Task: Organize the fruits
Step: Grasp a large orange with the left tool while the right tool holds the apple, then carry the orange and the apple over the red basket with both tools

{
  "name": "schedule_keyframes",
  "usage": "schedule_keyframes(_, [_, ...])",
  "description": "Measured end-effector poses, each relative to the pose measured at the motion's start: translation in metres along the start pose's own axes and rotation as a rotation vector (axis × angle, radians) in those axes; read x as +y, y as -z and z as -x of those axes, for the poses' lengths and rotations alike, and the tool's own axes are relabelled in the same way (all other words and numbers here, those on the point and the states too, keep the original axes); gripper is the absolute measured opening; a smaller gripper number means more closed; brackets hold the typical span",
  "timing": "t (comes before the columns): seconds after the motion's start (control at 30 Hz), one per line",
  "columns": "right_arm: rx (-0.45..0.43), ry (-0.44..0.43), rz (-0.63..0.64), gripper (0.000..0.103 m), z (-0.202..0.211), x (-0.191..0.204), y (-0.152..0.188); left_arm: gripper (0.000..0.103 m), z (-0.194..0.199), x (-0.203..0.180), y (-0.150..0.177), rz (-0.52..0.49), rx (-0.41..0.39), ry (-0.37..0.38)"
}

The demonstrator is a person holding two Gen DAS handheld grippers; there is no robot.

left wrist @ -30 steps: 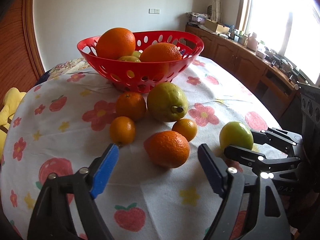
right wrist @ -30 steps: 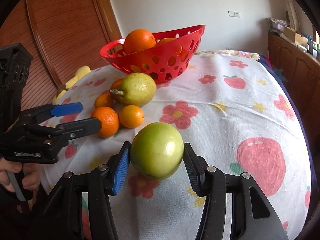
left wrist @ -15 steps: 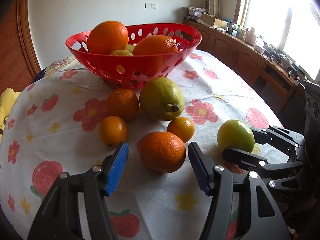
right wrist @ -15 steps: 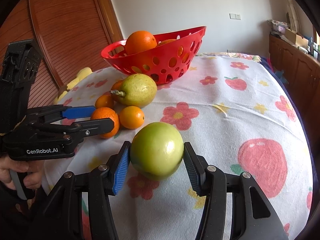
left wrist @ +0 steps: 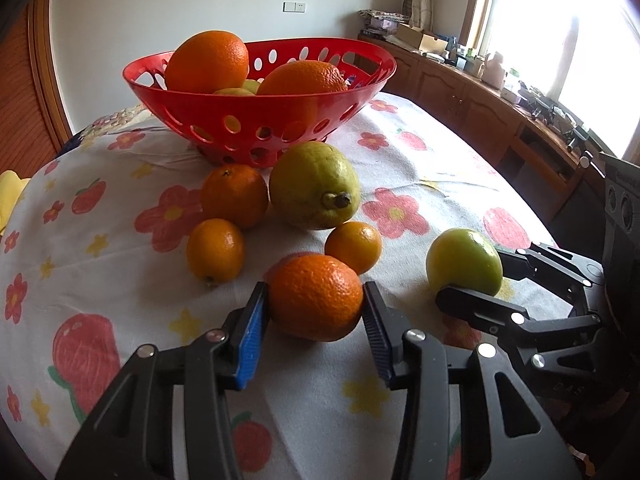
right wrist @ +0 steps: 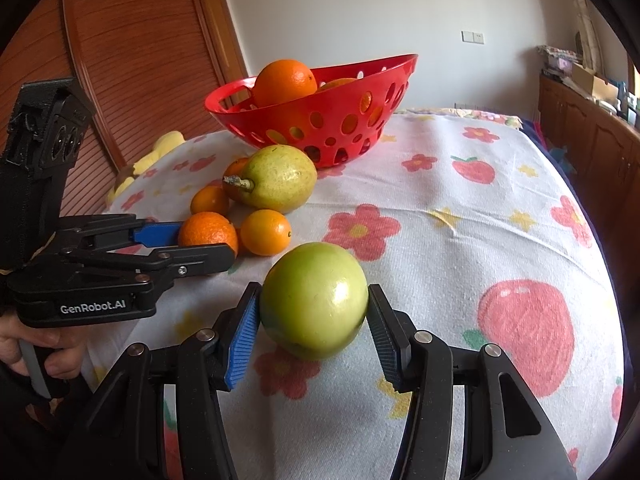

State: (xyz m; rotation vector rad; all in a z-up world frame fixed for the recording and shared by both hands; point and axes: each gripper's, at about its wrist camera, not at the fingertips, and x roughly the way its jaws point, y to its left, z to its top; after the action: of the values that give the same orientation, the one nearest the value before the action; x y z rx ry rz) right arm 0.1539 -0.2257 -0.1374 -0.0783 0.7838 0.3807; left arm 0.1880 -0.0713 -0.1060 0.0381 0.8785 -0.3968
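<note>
With L gripper (left wrist: 314,322) just closing, pads touching orange (left wrist: 315,297); R gripper (right wrist: 314,332) clamped on green apple (right wrist: 314,300), both on tablecloth (right wrist: 440,240).

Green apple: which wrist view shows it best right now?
The right wrist view: the green apple fills the centre, pinched between the right gripper pads. The left wrist view shows it off to the side, partly hidden by that gripper's finger.

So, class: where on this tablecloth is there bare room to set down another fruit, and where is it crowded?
Free: the cloth right of the green fruit and basket. Crowded: in front of the basket, around the lemon and small oranges.
</note>
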Motion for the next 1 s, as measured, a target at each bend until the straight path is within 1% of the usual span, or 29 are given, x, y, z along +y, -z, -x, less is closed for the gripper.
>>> schedule_keyframes(0.37, [-0.003,0.016,0.02,0.053,-0.003,0.004,0.0,0.044,0.031,0.02,-0.001,0.026,-0.056,-0.01])
schedule_keyframes(0.57, [-0.003,0.022,0.026,0.053,-0.003,0.006,0.001,0.044,0.043,0.027,-0.004,0.017,-0.086,-0.012])
schedule_keyframes(0.83, [0.012,0.036,0.025,0.053,-0.002,0.008,-0.001,0.044,0.053,0.025,-0.011,0.005,-0.122,0.001])
schedule_keyframes(1.0, [0.033,0.057,-0.007,0.053,0.0,0.004,-0.004,0.044,0.059,0.025,-0.018,-0.006,-0.146,0.011])
